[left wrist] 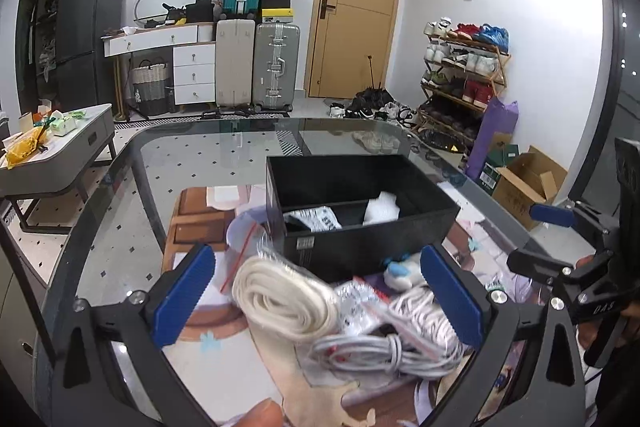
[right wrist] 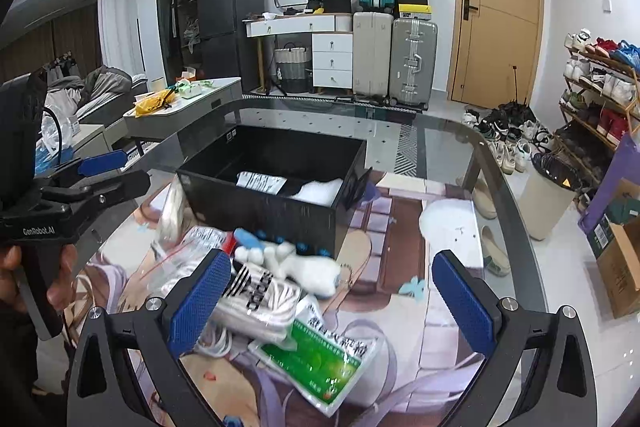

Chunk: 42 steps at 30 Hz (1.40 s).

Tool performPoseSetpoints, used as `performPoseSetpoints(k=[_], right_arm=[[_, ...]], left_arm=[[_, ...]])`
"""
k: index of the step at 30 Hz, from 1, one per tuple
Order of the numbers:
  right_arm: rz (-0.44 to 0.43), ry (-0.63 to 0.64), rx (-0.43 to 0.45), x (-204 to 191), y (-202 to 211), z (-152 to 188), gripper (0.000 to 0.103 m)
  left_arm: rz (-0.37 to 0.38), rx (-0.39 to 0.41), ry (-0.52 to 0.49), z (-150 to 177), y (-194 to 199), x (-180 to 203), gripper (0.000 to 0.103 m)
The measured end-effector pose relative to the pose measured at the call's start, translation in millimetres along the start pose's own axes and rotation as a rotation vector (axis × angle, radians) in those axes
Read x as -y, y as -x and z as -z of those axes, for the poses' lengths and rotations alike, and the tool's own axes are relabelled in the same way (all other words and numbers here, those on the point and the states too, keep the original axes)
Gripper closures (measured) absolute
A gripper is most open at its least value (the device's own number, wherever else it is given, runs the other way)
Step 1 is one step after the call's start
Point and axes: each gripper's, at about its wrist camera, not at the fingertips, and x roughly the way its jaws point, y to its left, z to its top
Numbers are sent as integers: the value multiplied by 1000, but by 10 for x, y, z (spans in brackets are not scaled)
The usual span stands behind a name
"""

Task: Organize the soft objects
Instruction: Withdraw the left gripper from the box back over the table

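**A:** Which step was this?

**B:** Between picks, I'd say. Black box sat on the glass counter and already held a white printed packet and a white fluffy piece. The rest was heaped on the counter just in front of the box's near wall.

**A:** Fingers?

**B:** Left gripper was spread wide and released, pads clear either side of a rolled cream strap in a clear bag, with a coiled white cable beside it. Right gripper was also spread, gripping nothing; between its pads lay a bagged white bundle with black print, a green-and-white packet and a white plush with blue bits.

**A:** Next move?

**B:** Probably the left closes on the strap roll, lifts over the box's near wall and drops it in. Bag looks slick, so grab the roll's middle.

**A:** Obstacles?

**B:** Items overlapped, so a neighbour could drag along. The cable touched the strap bag. Box wall stood right behind the pile. The two grippers were close together in front of the box, so one should go at a time. Another white fluffy piece lay right of the box, apart.
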Motion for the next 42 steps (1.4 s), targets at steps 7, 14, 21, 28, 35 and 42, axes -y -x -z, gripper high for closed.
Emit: performPoseSetpoints(k=[7, 14, 21, 28, 35, 42], right_arm=[[-2, 23, -29, -44, 39, 138, 1], [-24, -15, -66, 33, -11, 261, 1], [-23, -15, -124, 5, -151, 375, 1], [-17, 4, -178, -34, -305, 445, 1], [-19, 24, -212, -26, -389, 501, 1], [2, 74, -239, -40, -424, 527, 1]], left_arm=[[-3, -10, 11, 146, 49, -21, 0], [3, -1, 29, 274, 105, -71, 0], [14, -11, 29, 341, 76, -76, 0], [-3, -62, 9, 365, 6, -79, 0], [32, -74, -8, 429, 8, -73, 0], [26, -67, -54, 465, 18, 12, 0]])
